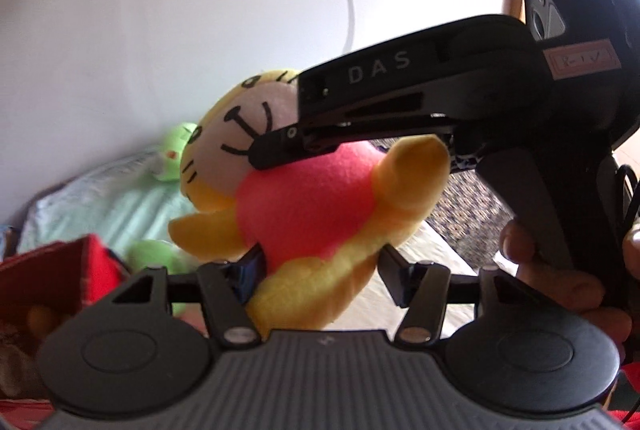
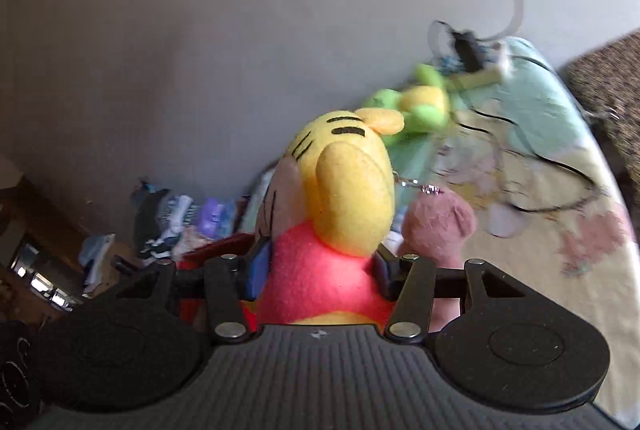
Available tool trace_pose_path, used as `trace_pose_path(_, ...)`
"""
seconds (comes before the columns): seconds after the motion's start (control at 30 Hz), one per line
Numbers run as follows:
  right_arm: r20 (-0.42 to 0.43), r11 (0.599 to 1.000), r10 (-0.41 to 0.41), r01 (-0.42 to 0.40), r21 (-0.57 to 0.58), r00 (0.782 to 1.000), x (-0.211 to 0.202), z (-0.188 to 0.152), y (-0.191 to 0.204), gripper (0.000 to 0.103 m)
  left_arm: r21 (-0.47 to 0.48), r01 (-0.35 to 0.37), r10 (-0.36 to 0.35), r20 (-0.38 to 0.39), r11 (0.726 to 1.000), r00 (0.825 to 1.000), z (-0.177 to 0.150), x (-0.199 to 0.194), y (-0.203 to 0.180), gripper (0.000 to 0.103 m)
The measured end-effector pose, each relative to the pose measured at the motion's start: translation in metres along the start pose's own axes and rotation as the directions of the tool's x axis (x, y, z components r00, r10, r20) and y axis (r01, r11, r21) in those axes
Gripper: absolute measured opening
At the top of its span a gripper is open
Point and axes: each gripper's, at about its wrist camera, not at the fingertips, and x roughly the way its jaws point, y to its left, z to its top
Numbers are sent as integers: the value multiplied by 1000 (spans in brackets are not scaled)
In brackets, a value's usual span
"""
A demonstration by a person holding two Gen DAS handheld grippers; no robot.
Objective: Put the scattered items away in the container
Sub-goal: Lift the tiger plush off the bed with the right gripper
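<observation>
A: Where is the tiger plush [image 1: 304, 197]?

B: Off the bed, carried between both pairs of tongs. In the left wrist view it lies tilted, long axis running from the yellow lower body at bottom centre up to the head at upper left, its cream face with stitched black mouth and whiskers turned toward the camera.

A: And the left tongs [image 1: 320, 272]?

B: Clamped on the tiger plush at its lower body, one pad pressing in from each side of the yellow fleece below the red shirt.

A: The right tongs [image 2: 318, 268]?

B: Closed on the red-shirted torso, blue pads sunk into both sides. From this view the plush stands nearly upright, head away from the camera, showing the striped yellow back of the head and one arm.

A: What does only one view show?

B: The left wrist view alone shows the red fabric container [image 1: 60, 270] at lower left, soft-walled, with something blurred inside, plus the other tool's black body and a hand [image 1: 560, 286] on its handle. The right wrist view alone shows a pinkish-brown teddy [image 2: 438, 226] just beside the tongs, black cables [image 2: 560, 165] across the patterned bedsheet [image 2: 592, 230], and a heap of clothes [image 2: 176, 218] by the wall. Both show a fuzzy green plush [image 2: 420, 105] farther back.
</observation>
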Motion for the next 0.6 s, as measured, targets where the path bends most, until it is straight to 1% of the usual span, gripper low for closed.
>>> trace_pose_path(0.1, 35, 999, 28, -27, -28, 999, 12, -3, 30, 54, -1, -16, 16, 46, 1000, 999, -4, -19, 27, 59)
trace_pose_path(0.23, 61, 998, 16, -12, -68, 998, 37, -13, 73, 54, -13, -12, 13, 73, 1000, 997, -12, -31, 75, 59)
trace_pose_path(0.3, 58, 999, 13, -10, -53, 998, 54, -17, 90, 54, -22, -7, 9, 74, 1000, 997, -18, -39, 101, 59)
trace_pose_path(0.37, 62, 999, 15, -12, -41, 998, 70, -20, 107, 53, -20, 3, -1, 95, 1000, 995, -22, -48, 127, 59)
trace_pose_path(0.43, 76, 999, 6, -3, -48, 997, 85, -22, 126, 53, -16, 20, -18, 108, 1000, 994, -24, -57, 154, 59)
trace_pose_path(0.5, 96, 998, 0, 5, -55, 995, 95, -24, 145, 52, -17, 56, -54, 116, 998, 992, -26, -66, 179, 59)
trace_pose_path(0.6, 125, 998, -6, 15, -65, 992, 102, -23, 167, 51, 6, 104, -104, 128, 995, 986, -21, -71, 215, 59)
